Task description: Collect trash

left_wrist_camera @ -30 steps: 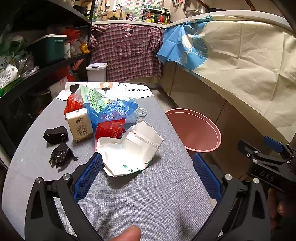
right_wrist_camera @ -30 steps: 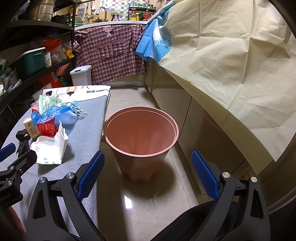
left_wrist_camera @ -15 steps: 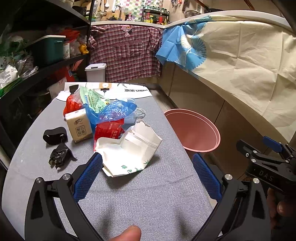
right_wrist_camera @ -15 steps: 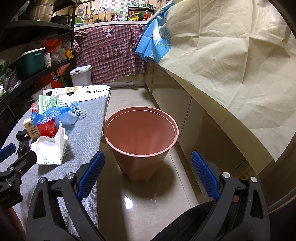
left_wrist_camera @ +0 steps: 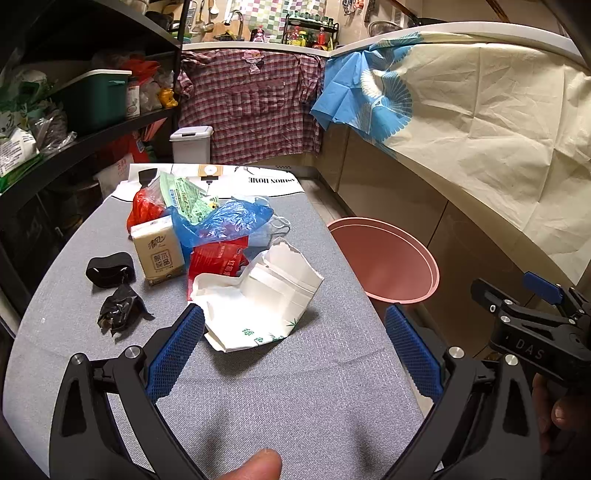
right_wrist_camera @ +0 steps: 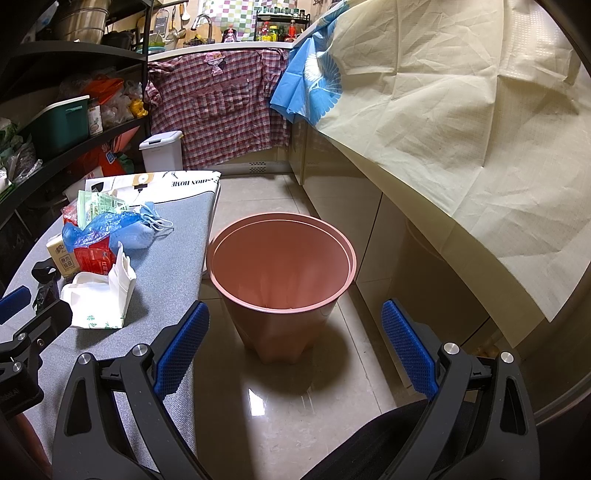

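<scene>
Left wrist view: the wide-spread left claw point(left_wrist_camera: 293, 349) hovers empty just before a torn white paper bag point(left_wrist_camera: 258, 299) on the grey worktop point(left_wrist_camera: 295, 387), beside a pink plastic bin point(left_wrist_camera: 384, 258). Light and crushable, the bag probably suits a pinch at its raised edge.

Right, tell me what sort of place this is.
Most likely a cramped home kitchen: a curved metal tap over a white countertop at the back, a rack of sauce bottles beside it, and dark shelving stacked with groceries.
</scene>
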`<move>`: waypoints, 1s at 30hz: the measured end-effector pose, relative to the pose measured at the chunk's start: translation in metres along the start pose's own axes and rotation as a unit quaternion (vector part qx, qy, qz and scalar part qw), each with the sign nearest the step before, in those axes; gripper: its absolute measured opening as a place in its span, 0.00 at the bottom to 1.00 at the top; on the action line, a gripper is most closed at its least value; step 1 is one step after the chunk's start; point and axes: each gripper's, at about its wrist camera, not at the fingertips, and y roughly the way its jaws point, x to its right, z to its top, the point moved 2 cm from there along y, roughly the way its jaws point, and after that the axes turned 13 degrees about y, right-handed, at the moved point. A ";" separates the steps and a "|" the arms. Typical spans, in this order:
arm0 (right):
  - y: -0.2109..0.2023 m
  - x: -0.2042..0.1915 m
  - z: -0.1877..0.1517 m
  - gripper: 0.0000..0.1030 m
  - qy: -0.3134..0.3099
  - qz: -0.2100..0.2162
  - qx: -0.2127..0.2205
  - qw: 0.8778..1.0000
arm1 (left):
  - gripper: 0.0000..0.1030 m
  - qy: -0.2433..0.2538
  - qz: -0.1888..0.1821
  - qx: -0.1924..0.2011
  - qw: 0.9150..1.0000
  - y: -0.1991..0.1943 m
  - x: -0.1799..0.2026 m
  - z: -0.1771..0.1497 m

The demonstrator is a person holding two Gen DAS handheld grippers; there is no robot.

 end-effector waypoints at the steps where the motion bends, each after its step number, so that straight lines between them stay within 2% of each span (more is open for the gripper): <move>1: 0.000 0.000 0.000 0.90 0.000 0.000 0.000 1.000 | 0.92 -0.001 0.000 0.000 1.000 0.000 0.000 0.000; 4: 0.000 0.000 0.000 0.90 0.002 0.001 -0.001 1.000 | 0.92 -0.003 0.001 0.001 1.000 0.000 0.000 0.001; 9: -0.003 -0.004 0.002 0.81 0.004 0.007 -0.001 1.000 | 0.92 -0.016 0.004 -0.002 1.000 0.004 -0.004 0.003; 12: -0.004 -0.011 0.004 0.77 0.001 0.022 0.004 1.000 | 0.92 -0.025 0.007 -0.005 1.000 0.008 -0.008 0.004; 14: -0.002 -0.017 0.005 0.74 -0.001 0.032 0.003 0.999 | 0.92 -0.036 0.008 -0.009 0.999 0.006 -0.027 -0.008; 17: 0.003 -0.025 0.006 0.65 -0.002 0.056 -0.005 0.998 | 0.90 -0.053 0.012 -0.017 0.998 0.013 -0.037 -0.010; 23: 0.014 -0.051 0.008 0.49 0.000 0.117 -0.027 0.993 | 0.80 -0.075 0.012 -0.031 0.997 0.026 -0.055 -0.018; 28: 0.026 -0.082 0.006 0.48 -0.019 0.164 -0.039 0.986 | 0.70 -0.088 0.023 -0.033 0.995 0.032 -0.073 -0.025; 30: 0.036 -0.097 0.003 0.48 -0.023 0.178 -0.056 0.982 | 0.67 -0.095 0.043 -0.032 0.994 0.031 -0.082 -0.027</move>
